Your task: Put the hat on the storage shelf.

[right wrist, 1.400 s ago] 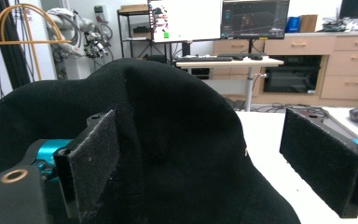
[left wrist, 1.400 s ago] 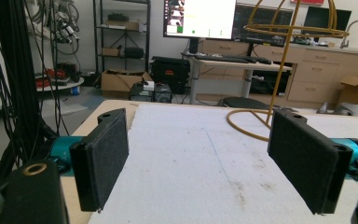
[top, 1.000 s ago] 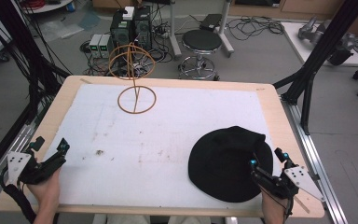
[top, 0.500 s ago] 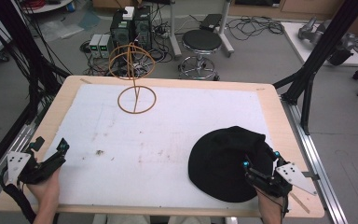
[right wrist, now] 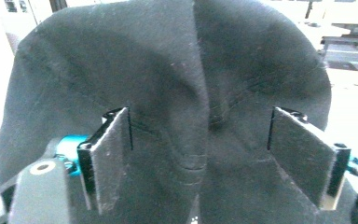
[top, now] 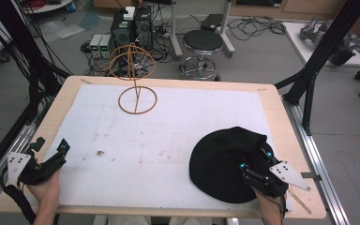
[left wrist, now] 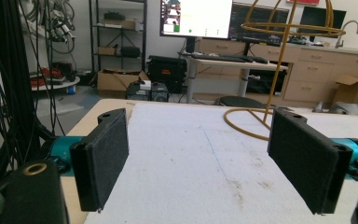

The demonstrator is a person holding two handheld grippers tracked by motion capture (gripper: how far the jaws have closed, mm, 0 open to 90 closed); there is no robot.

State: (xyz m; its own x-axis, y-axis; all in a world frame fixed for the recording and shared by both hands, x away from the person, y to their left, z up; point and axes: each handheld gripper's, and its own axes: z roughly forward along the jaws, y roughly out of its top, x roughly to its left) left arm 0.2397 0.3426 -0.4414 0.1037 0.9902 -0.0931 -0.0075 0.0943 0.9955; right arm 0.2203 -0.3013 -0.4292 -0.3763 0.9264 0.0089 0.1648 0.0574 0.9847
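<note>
The left tool (top: 51, 152) rests at the bench's (top: 168, 136) near left corner, jaws wide and empty. A wire stand (top: 137, 77) waits at the far edge. At near right, the right tool (top: 254, 160) straddles the black hat (top: 220, 164); its jaws have just been closing, not yet pinching. Next: finish the pinch on the fabric, then lift.

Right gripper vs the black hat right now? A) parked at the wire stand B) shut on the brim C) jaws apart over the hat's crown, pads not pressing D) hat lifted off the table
C: the right gripper straddles the black hat, jaws apart, hat on the table.
</note>
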